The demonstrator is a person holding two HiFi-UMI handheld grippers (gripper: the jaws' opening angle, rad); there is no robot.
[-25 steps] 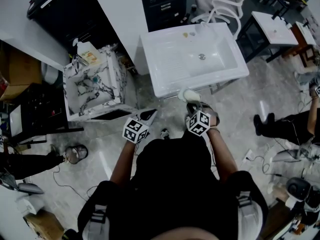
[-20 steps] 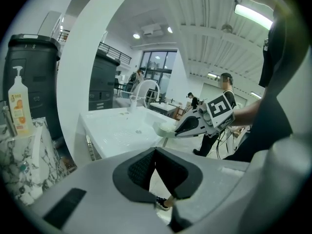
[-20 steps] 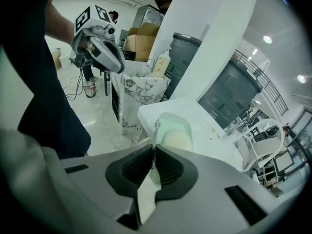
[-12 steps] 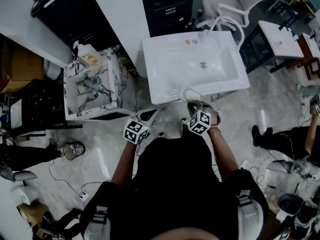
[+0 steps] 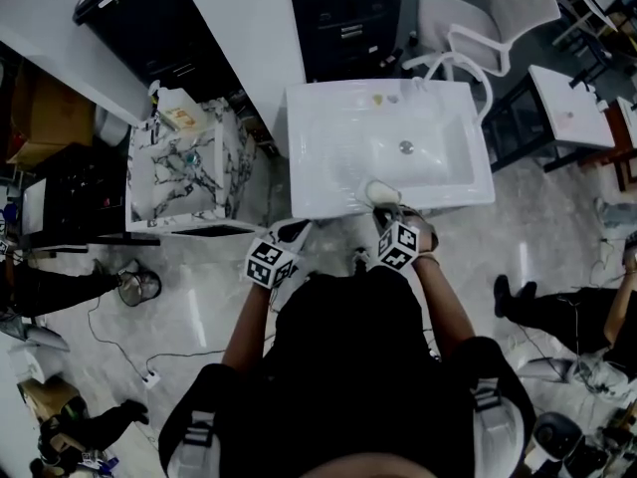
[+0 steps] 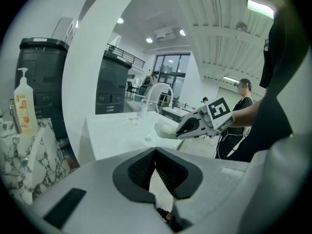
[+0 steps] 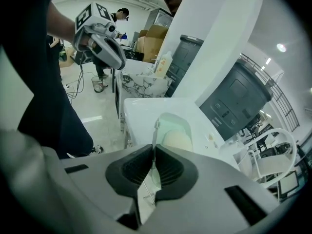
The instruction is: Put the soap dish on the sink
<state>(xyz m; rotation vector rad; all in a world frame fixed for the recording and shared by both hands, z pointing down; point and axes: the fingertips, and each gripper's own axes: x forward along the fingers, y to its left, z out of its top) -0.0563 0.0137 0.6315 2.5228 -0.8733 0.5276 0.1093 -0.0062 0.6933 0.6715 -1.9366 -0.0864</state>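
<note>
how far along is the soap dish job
Done: the right gripper has its jaws shut on the soap dish. In hand: it is held at the front edge of the sink. Left: set it down, release. The left gripper is shut, empty.

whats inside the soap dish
A cream oval bar, likely soap, lies in the pale green soap dish. The dish's near end is hidden behind the fingers of the right gripper, shut on its rim.

The glossy white rectangular sink (image 5: 328,157) is unpatterned. The pale green translucent soap dish (image 7: 173,121) holds a cream oval soap bar (image 7: 178,140). The white boxy stand (image 5: 184,172) has dark marble veining. Black-and-white square markers top the left tongs (image 5: 301,228) and right tongs (image 5: 384,207) — pads dark grey.
</note>
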